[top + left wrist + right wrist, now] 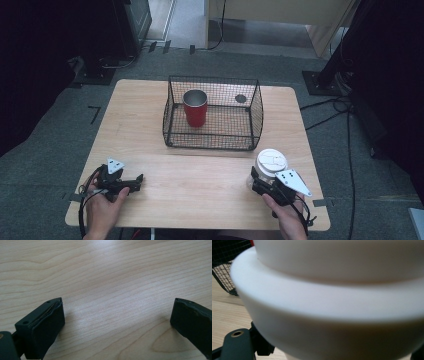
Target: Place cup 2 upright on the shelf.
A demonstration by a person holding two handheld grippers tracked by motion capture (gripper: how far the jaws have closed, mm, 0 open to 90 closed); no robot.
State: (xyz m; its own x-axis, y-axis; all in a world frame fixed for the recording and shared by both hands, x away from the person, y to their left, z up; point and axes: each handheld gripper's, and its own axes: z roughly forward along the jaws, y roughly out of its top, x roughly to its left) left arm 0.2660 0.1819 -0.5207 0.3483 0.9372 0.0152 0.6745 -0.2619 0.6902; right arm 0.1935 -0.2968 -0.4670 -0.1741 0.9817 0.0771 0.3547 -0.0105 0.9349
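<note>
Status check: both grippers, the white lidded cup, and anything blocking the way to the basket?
Right gripper shut on white lidded cup. Left gripper open, resting on table. Wire basket ahead holds red cup; path clear.

white cup (332, 302) blurred, cropped, right claw (262, 182) jaws hidden

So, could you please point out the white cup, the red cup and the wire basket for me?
white cup (270, 161): high view, on its lid.
red cup (195, 114): high view, on its side wall.
wire basket (256, 114): high view, on its right mesh wall.
</note>
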